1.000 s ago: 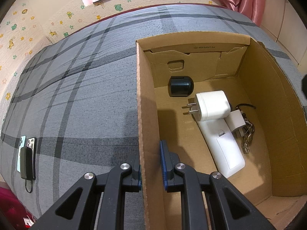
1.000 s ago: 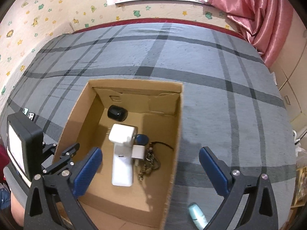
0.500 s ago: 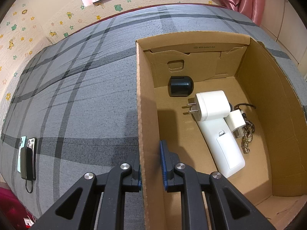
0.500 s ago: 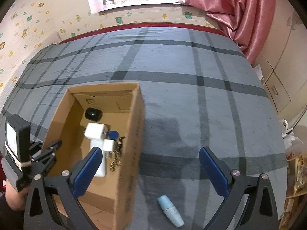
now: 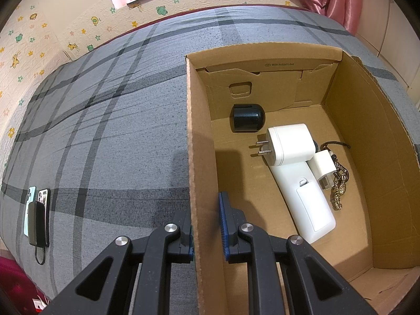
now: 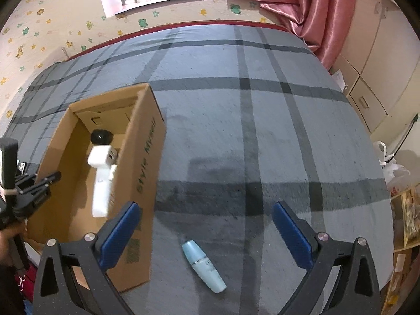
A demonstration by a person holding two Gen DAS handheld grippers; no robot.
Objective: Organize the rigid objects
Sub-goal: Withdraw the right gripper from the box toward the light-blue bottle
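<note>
Swung away from the box (image 6: pixel 105 173), the right gripper (image 6: pixel 207 232) now hangs jaws wide above a pale blue bottle (image 6: pixel 203 265) lying on the grey plaid bedspread (image 6: pixel 236 131); lowering squarely over its middle looks wisest. Left view: the left gripper (image 5: pixel 207 225) stays clamped on the box wall (chargers and keys already inside), starred wallpaper (image 5: pixel 52 39) beyond.
</note>
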